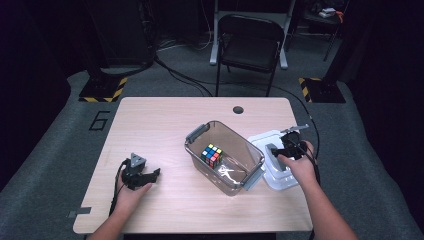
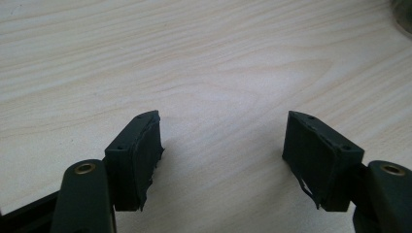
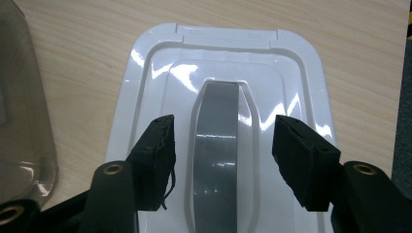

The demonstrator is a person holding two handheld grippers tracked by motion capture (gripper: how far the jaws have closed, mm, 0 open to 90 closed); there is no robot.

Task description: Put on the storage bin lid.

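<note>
A dim room with grey carpet surrounds a pale wooden table [image 1: 165,120]; a black folding chair [image 1: 250,42] stands beyond its far edge, and yellow-and-black striped bases sit on the floor at the far left and far right.

Near the middle of the table, slightly right, stands a clear plastic bin [image 1: 225,156] with grey latches at two ends, turned at an angle to the table's edges. Inside it lie a colourful puzzle cube [image 1: 211,155] and a crumpled piece of clear wrap [image 1: 231,172].

Just to the right of the bin, close to the table's right edge, lies the white lid [image 3: 145,97], flat on the wood, with a grey handle [image 3: 217,145] running down its centre.

The right hand-held gripper [image 3: 222,150] hangs right over this lid. Its jaws stand apart, one on each side of the grey handle, and neither pad presses on it.

The left hand-held gripper [image 2: 222,150] rests low over bare wood at the near left of the table, well apart from the bin. Its jaws are apart too, with nothing between them.
</note>
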